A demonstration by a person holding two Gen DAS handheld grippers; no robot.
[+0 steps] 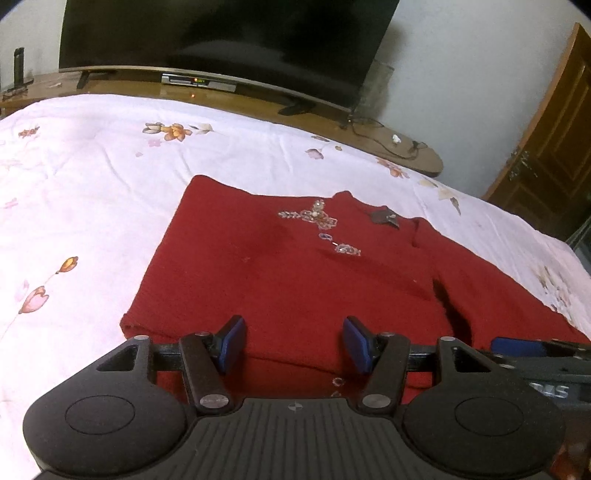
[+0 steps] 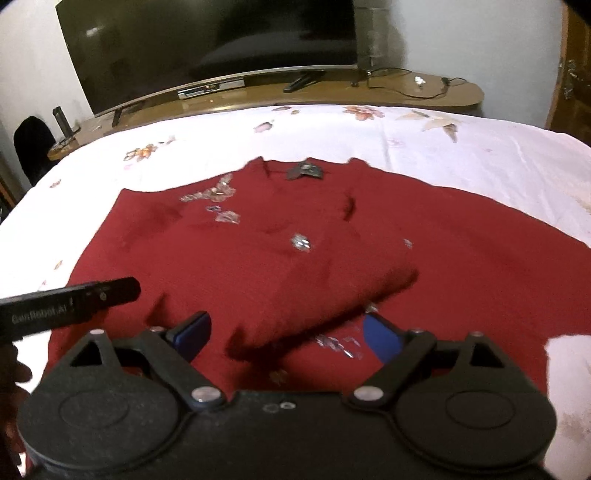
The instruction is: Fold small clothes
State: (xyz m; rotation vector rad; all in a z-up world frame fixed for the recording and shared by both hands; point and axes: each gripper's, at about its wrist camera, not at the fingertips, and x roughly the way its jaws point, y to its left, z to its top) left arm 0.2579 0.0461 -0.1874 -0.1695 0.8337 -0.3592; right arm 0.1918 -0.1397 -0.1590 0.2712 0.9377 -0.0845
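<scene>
A red knit sweater (image 1: pixel 295 273) with beaded trim is spread on the flowered bedsheet (image 1: pixel 92 192), in front of the television (image 1: pixel 221 37). One side seems already folded inward; further folds are judged outstanding. The left gripper (image 1: pixel 294 341) and right gripper (image 2: pixel 288 328) are held wide open over the sweater's near edge, nothing grasped.

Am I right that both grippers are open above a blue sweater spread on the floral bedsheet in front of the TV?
Not quite: the sweater is red, not blue; only the gripper pads are blue. Both wrist views show it. The rest holds: the left gripper and right gripper are open above it, and it lies on the floral bedsheet in front of the TV.
</scene>
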